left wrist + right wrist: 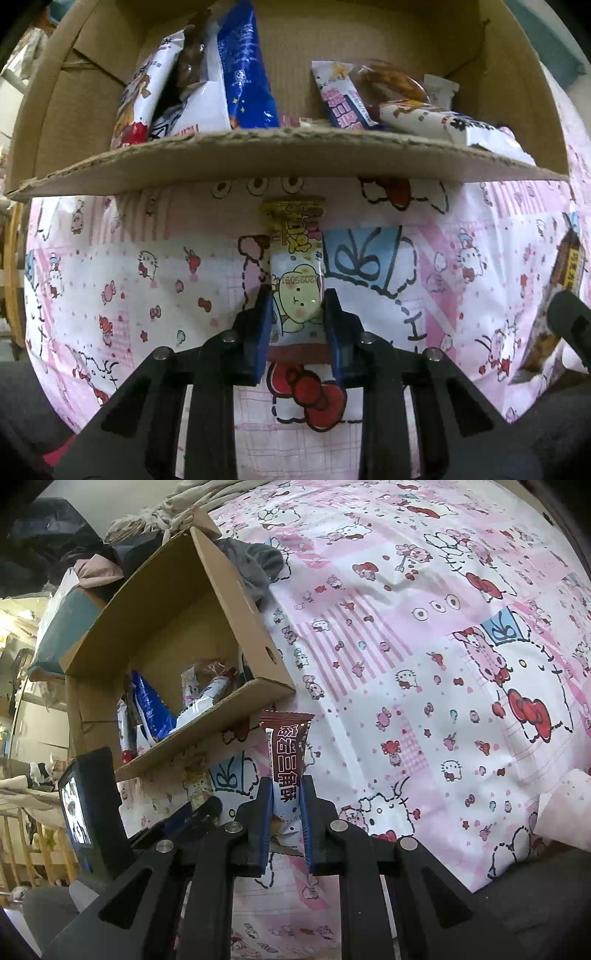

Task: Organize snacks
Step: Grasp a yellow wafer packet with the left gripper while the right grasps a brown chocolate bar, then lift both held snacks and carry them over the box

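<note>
My left gripper (pixel 298 295) points down at the bed and is shut on a small white and yellow snack packet (pixel 295 258) with a green cartoon figure, which lies on the sheet just in front of the cardboard box (pixel 280 147). My right gripper (pixel 286 782) is shut on a brown and white snack stick (pixel 286 753) held upright above the sheet, to the right of the box (pixel 177 627). That brown stick (pixel 569 266) also shows at the right edge of the left wrist view. The box holds several snack bags, among them a blue bag (pixel 243 66).
A pink and white cartoon-print bedsheet (pixel 406 627) covers the bed. The box's front flap (pixel 207 723) juts out low over the sheet. Grey clothes (pixel 251 561) are piled behind the box. A wooden rail (pixel 22 849) stands at the far left.
</note>
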Available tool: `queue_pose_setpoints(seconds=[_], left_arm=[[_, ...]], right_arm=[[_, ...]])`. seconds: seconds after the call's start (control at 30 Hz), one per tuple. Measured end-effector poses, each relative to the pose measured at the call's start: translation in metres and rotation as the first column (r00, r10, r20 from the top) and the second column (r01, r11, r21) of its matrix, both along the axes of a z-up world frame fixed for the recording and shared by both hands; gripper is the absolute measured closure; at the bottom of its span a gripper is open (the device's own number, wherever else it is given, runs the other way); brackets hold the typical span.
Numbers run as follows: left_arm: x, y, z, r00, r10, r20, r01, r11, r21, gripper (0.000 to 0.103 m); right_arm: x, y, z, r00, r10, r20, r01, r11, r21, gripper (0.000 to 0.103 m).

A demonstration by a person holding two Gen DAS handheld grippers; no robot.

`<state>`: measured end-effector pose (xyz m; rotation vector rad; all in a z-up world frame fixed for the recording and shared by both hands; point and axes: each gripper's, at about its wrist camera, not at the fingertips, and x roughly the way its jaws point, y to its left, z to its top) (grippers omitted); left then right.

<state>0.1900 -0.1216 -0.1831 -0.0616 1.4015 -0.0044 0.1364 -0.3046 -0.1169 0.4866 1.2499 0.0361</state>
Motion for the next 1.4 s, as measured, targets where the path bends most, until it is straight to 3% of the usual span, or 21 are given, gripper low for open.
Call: queue_pose_setpoints(seconds=[0.3, 0.53, 0.63, 0.83, 1.03, 1.2, 1.4], left_arm=[[-0.019, 0.031, 0.013, 1.000, 0.009, 0.012, -0.009, 1.000, 0.004, 0.080], [-0.049, 0.061, 0.042, 0.998, 0.031, 0.045, -0.030, 1.000, -0.006, 0.080], [-0.057, 0.078, 0.056, 0.997, 0.025, 0.076, -0.026, 1.000, 0.015, 0.080], [-0.076, 0.120, 0.092, 0.989, 0.073, 0.131, -0.071, 0.997, -0.013, 0.080], [-0.079, 0.145, 0.140, 0.962, 0.104, 0.253, -0.099, 0.995, -0.034, 0.080], [-0.072, 0.148, 0.171, 0.915, 0.063, 0.400, -0.075, 0.997, 0.015, 0.080], [-0.050, 0.148, 0.188, 0.890, 0.042, 0.454, -0.043, 0.999, -0.007, 0.080]], right_arm=[[-0.002, 0.008, 0.002, 1.000, 0.027, 0.007, -0.027, 1.000, 0.006, 0.088], [-0.006, 0.019, 0.004, 0.998, 0.058, 0.012, -0.059, 0.998, 0.030, 0.088], [-0.007, 0.026, 0.009, 0.996, 0.085, 0.029, -0.086, 0.996, 0.036, 0.088], [-0.011, 0.039, 0.023, 0.987, 0.130, 0.089, -0.136, 0.989, 0.062, 0.088], [-0.019, 0.036, 0.048, 0.974, 0.104, 0.201, -0.130, 0.984, 0.118, 0.088], [-0.020, 0.022, 0.062, 0.962, 0.047, 0.267, -0.091, 0.984, 0.154, 0.088], [-0.006, 0.013, 0.070, 0.961, 0.012, 0.278, -0.069, 0.978, 0.197, 0.088]])
